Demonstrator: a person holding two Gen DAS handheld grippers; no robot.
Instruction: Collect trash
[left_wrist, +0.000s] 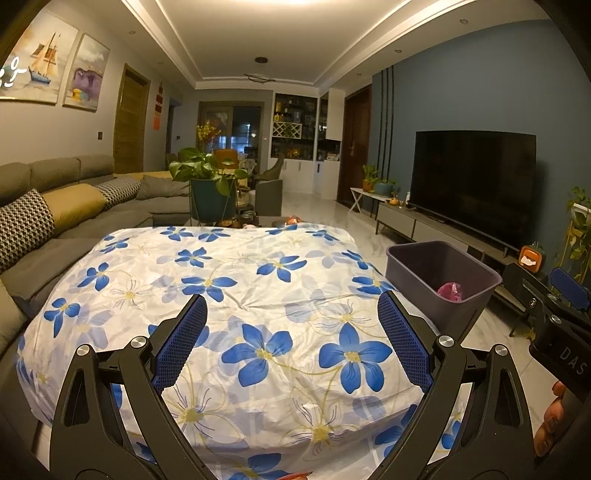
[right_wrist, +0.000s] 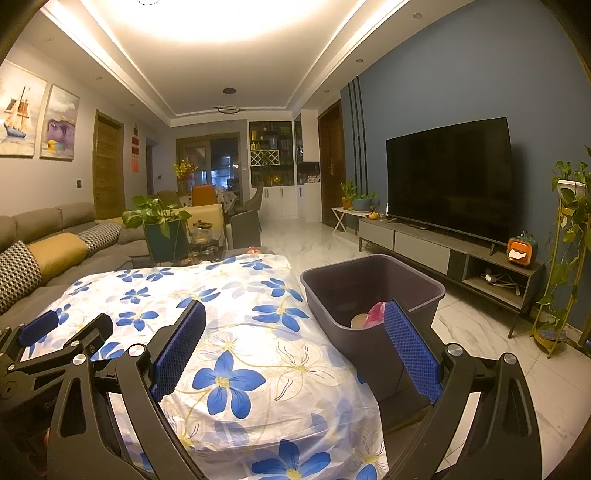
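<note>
A dark purple bin (left_wrist: 443, 275) (right_wrist: 373, 291) stands on the floor at the right edge of a table draped in a white cloth with blue flowers (left_wrist: 229, 295) (right_wrist: 229, 314). Inside the bin lie a crumpled pink wrapper (left_wrist: 450, 291) (right_wrist: 375, 314) and a pale round piece (right_wrist: 357, 321). My left gripper (left_wrist: 291, 302) hangs open above the cloth with nothing between its blue pads. My right gripper (right_wrist: 295, 310) is open too, over the table's right edge beside the bin. Each gripper shows at the edge of the other's view, as the right gripper (left_wrist: 554, 306) and the left gripper (right_wrist: 48, 339).
A grey sofa (left_wrist: 74, 206) with cushions runs along the left. A potted plant (left_wrist: 210, 184) and small items stand beyond the table's far end. A TV (right_wrist: 450, 177) on a low cabinet lines the right wall, with a plant stand (right_wrist: 565, 258) near it. Marble floor lies between.
</note>
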